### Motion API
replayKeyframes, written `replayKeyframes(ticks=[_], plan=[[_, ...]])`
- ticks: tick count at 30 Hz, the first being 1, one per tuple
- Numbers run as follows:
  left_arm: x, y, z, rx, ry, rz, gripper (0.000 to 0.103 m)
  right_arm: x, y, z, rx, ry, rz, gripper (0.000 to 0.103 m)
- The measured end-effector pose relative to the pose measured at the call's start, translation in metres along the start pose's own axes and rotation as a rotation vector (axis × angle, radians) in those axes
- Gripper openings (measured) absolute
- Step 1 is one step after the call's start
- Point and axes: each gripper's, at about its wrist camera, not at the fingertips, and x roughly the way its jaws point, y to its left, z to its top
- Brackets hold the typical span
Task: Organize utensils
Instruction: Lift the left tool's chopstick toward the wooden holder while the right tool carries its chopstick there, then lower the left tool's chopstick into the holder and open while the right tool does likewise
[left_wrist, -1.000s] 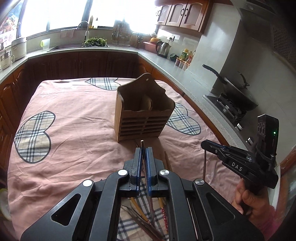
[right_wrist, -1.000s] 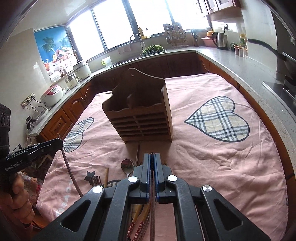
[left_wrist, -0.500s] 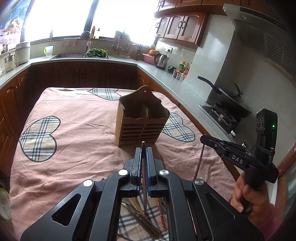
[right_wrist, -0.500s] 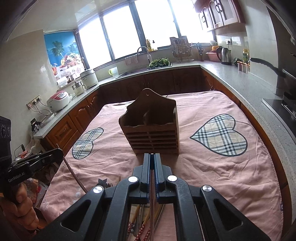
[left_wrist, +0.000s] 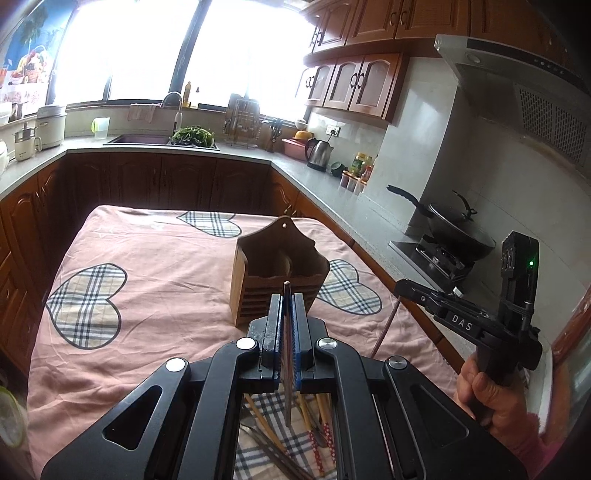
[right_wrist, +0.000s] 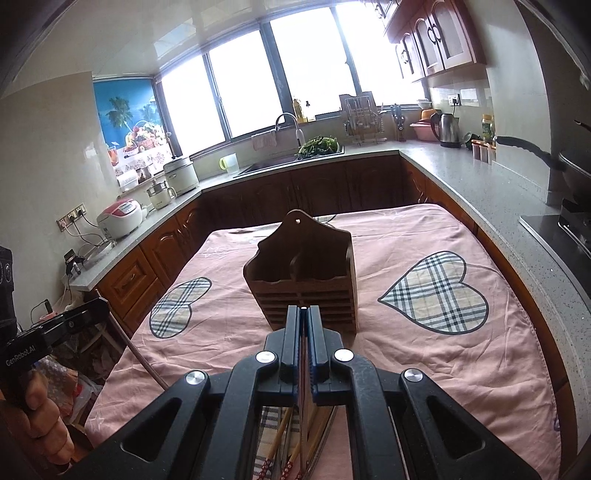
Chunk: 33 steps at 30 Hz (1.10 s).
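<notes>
A wooden utensil holder (left_wrist: 277, 273) with slatted front stands upright mid-table on the pink cloth; it also shows in the right wrist view (right_wrist: 303, 280). My left gripper (left_wrist: 287, 295) is shut on a thin chopstick (left_wrist: 286, 354), held above the table short of the holder. My right gripper (right_wrist: 303, 310) is shut on a thin metal chopstick (right_wrist: 303, 373), also raised before the holder. Several loose chopsticks and utensils (left_wrist: 295, 435) lie on the cloth below both grippers, also seen in the right wrist view (right_wrist: 295, 443).
The table carries a pink cloth with plaid hearts (left_wrist: 85, 306). Kitchen counters surround it: sink (left_wrist: 136, 139) at the back, kettle (left_wrist: 319, 153), wok on the stove (left_wrist: 454, 229) at the right, rice cookers (right_wrist: 122, 221) at the left.
Both grippers have risen and drawn back from the holder, each lifting its chopstick off the pile. The holder has not moved.
</notes>
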Motion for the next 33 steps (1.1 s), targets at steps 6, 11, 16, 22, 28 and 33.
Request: replayKeyframes(ticks=[6, 11, 16, 22, 28, 33], plan=[[0.000, 0.003, 0.030, -0.005, -0.088, 0.018, 0.003, -0.001, -0.003, 0.028, 0.007, -0.078, 0.002, 0.004], [0.005, 0.009, 0.062, -0.012, -0.161, 0.029, 0.003, -0.006, -0.004, 0.064, 0.010, -0.166, 0.000, 0.004], [0.018, 0.014, 0.101, -0.014, -0.239, 0.047, 0.003, -0.006, -0.007, 0.107, 0.019, -0.267, -0.014, 0.004], [0.054, 0.025, 0.136, -0.031, -0.270, 0.065, 0.003, 0.016, -0.018, 0.148, 0.047, -0.338, -0.028, 0.004], [0.108, 0.042, 0.137, -0.071, -0.237, 0.090, 0.003, 0.069, -0.038, 0.150, 0.095, -0.292, -0.030, 0.004], [0.153, 0.058, 0.120, -0.128, -0.180, 0.111, 0.003, 0.111, -0.057, 0.123, 0.144, -0.229, -0.034, 0.004]])
